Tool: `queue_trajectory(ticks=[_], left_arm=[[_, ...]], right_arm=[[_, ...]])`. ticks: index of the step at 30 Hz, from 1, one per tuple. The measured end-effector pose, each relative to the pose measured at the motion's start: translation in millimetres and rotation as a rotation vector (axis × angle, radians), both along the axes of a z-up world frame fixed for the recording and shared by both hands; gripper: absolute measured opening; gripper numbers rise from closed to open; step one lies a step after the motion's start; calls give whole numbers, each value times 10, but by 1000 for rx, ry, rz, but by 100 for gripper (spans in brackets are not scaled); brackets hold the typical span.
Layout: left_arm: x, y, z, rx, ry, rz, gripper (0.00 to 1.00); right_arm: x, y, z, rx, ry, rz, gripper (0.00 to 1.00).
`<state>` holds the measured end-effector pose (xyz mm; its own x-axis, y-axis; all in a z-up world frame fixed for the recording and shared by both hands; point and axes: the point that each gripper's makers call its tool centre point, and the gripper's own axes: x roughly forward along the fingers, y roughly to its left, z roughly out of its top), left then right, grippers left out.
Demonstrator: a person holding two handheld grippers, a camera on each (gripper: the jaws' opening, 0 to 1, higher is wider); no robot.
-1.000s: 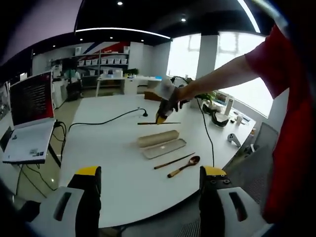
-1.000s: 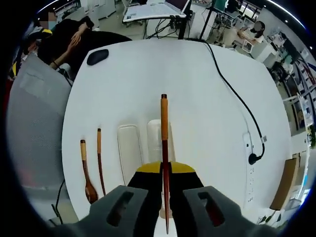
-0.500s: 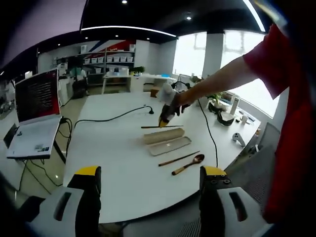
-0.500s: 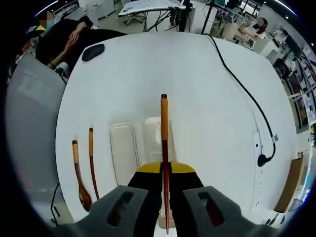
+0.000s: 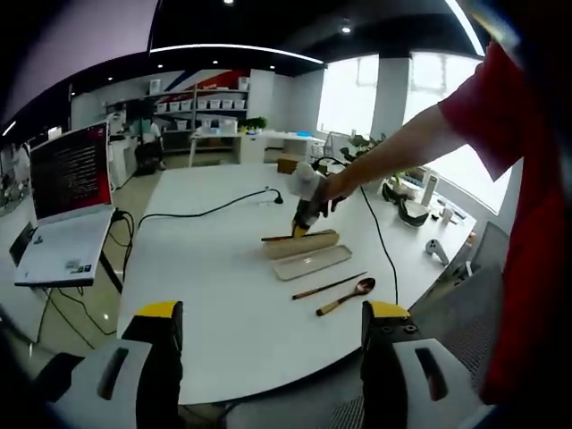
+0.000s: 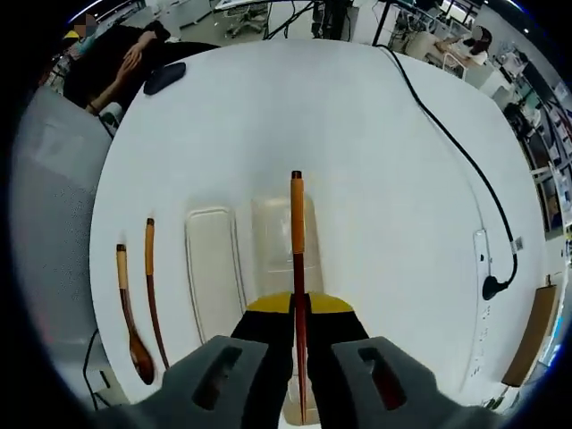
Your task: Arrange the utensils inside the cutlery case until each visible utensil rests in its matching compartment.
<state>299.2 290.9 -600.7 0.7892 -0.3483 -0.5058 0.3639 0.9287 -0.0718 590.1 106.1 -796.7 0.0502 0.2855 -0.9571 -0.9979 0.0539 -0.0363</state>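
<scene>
While pinching a chopstick (image 6: 296, 232) lengthwise over the case (image 6: 284, 246) straight ahead, right gripper (image 6: 298, 313) risks letting it roll out if released tilted; spoon (image 6: 130, 313) lying far left; left gripper (image 5: 271, 315) spread, empty

White table (image 6: 357, 179); pale beige cutlery case (image 6: 210, 268); brown wooden spoon (image 6: 130, 313); dark chopstick (image 6: 297, 268) with an orange end; yellow-tipped black tongs (image 6: 299, 308); black cable (image 6: 456, 170).

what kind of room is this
Probably an open-plan office or lab. A large white table holds an open laptop and a trailing black cable, with shelves of boxes along the far wall.
</scene>
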Motion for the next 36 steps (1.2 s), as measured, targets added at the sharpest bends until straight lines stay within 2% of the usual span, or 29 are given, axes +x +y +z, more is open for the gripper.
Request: queue_trajectory(ticks=[11, 26, 36], left_arm=[[43, 47, -45, 8, 9, 7, 84], [45, 23, -17, 15, 3, 3, 84], [33, 54, -40, 25, 11, 11, 84]], right_arm=[[-5, -121, -113, -12, 13, -29, 0], [-28, -68, -201, -5, 31, -57, 1], [21, -123, -256, -22, 34, -65, 1]])
